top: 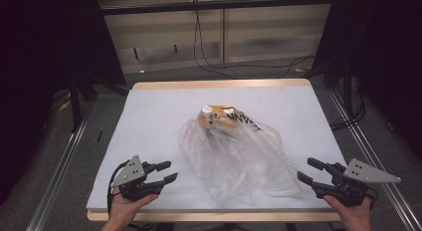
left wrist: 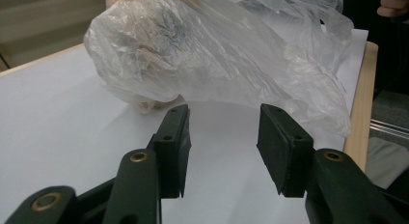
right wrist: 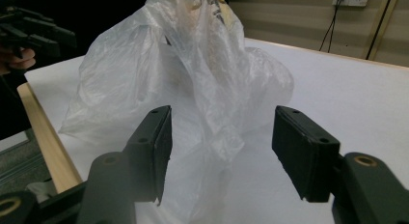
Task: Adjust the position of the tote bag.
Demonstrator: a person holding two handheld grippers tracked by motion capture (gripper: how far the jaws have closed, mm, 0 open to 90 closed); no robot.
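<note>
Clear plastic bag (top: 239, 159) on bench (top: 149, 121), both grippers beside it, nothing gripped.

The bag lies crumpled near the middle of the bench's white top, holding an orange-and-white packet (top: 215, 117) at its far end. The left gripper (top: 164, 172) sits at the bag's near left, fingers (left wrist: 174, 142) parted and empty, just short of the film. The right gripper (top: 309, 171) sits at the bag's near right, fingers (right wrist: 301, 147) parted; a fold of the bag lies between them, not visibly pressed.
</note>
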